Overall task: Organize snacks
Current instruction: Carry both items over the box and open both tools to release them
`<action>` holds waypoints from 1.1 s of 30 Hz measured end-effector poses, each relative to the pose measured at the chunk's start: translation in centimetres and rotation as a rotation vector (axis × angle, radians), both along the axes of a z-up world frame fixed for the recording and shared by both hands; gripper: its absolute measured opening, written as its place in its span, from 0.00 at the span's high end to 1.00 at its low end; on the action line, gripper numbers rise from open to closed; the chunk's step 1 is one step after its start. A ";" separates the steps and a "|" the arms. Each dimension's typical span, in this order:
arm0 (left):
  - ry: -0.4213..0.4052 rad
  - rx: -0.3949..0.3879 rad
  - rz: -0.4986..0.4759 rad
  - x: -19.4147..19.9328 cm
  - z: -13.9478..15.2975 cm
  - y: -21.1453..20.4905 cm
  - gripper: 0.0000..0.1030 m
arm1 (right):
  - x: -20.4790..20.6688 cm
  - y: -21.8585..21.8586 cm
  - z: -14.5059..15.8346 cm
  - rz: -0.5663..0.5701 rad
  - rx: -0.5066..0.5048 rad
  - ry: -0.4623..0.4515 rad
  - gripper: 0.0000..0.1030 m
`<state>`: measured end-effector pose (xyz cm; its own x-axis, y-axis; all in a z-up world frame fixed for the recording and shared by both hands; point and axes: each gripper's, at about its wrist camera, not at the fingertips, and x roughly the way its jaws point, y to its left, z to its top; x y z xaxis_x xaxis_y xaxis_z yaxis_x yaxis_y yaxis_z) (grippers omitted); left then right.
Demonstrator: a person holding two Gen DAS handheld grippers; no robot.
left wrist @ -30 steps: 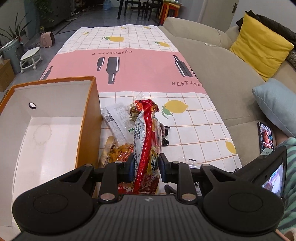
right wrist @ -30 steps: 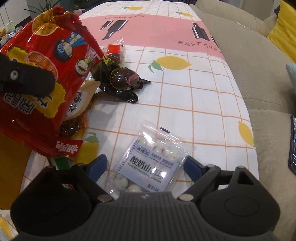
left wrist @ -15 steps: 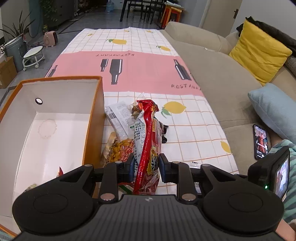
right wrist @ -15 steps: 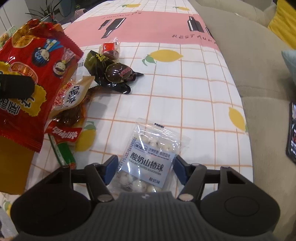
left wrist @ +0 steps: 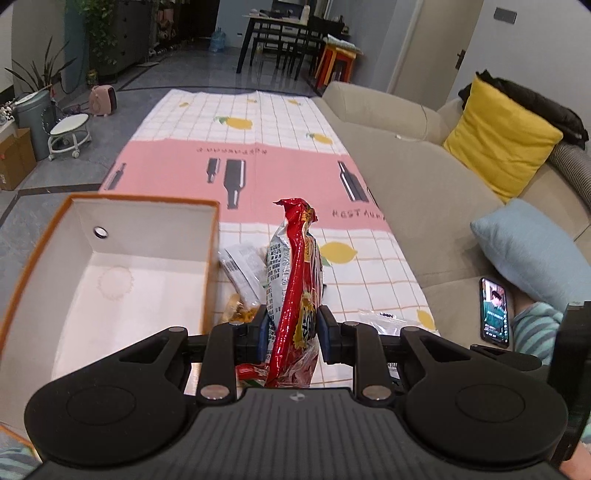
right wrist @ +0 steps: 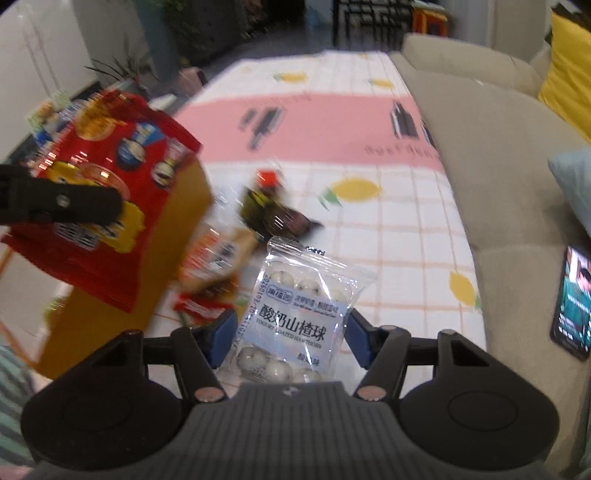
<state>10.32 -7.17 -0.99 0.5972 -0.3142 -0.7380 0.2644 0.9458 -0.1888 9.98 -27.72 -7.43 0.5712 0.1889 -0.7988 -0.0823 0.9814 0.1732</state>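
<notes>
The box [left wrist: 110, 266] stands on the tablecloth [left wrist: 258, 166]. Right of the box lies a heap of snack packets [left wrist: 243, 280]; further right, a lone packet [left wrist: 380, 319] near the cloth's edge. Beyond that edge runs the sofa [left wrist: 424, 192], bearing two cushions [left wrist: 502, 140] and a phone [left wrist: 495, 314].

A home living room: sofa [left wrist: 417, 184], cushions [left wrist: 502, 136], dining table [left wrist: 280, 33]

Glossy red foil snack bag [left wrist: 295, 280], clear crinkly plastic hawthorn packet [right wrist: 295, 314], matt cardboard box [left wrist: 110, 273], printed tablecloth [left wrist: 280, 173].
</notes>
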 end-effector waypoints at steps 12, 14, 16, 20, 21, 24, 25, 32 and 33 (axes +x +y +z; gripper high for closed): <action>-0.072 0.071 0.052 -1.1 4.3 6.0 0.72 | -0.7 6.2 7.2 0.187 0.117 -0.140 0.41; -0.069 0.099 0.074 -1.0 4.3 7.3 0.72 | -0.6 7.8 8.0 0.230 0.121 -0.152 0.41; -0.062 0.133 0.095 -0.6 3.9 8.6 0.72 | -0.5 9.4 8.6 0.280 0.116 -0.164 0.41; 0.000 0.151 0.118 0.6 2.6 11.2 0.72 | 0.0 12.9 9.1 0.374 0.091 -0.175 0.42; 0.017 0.153 0.117 1.0 2.1 11.6 0.72 | 0.2 13.7 9.0 0.395 0.083 -0.171 0.42; 0.060 0.184 0.110 2.0 0.7 13.0 0.72 | 1.2 16.0 8.5 0.455 0.053 -0.157 0.42; 0.075 0.193 0.105 2.5 0.2 13.4 0.72 | 1.5 16.8 8.3 0.473 0.040 -0.155 0.42; 0.150 0.233 0.054 4.3 -2.9 15.3 0.72 | 3.8 21.5 5.7 0.599 -0.100 -0.136 0.42; 0.159 0.239 0.048 4.5 -3.3 15.4 0.72 | 4.2 22.1 5.2 0.616 -0.119 -0.133 0.42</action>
<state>14.79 8.27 -4.28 0.4782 -0.0942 -0.8732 0.2037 0.9790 0.0059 14.21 -5.64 -2.24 0.4821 0.4286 -0.7642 -0.6506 0.7593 0.0154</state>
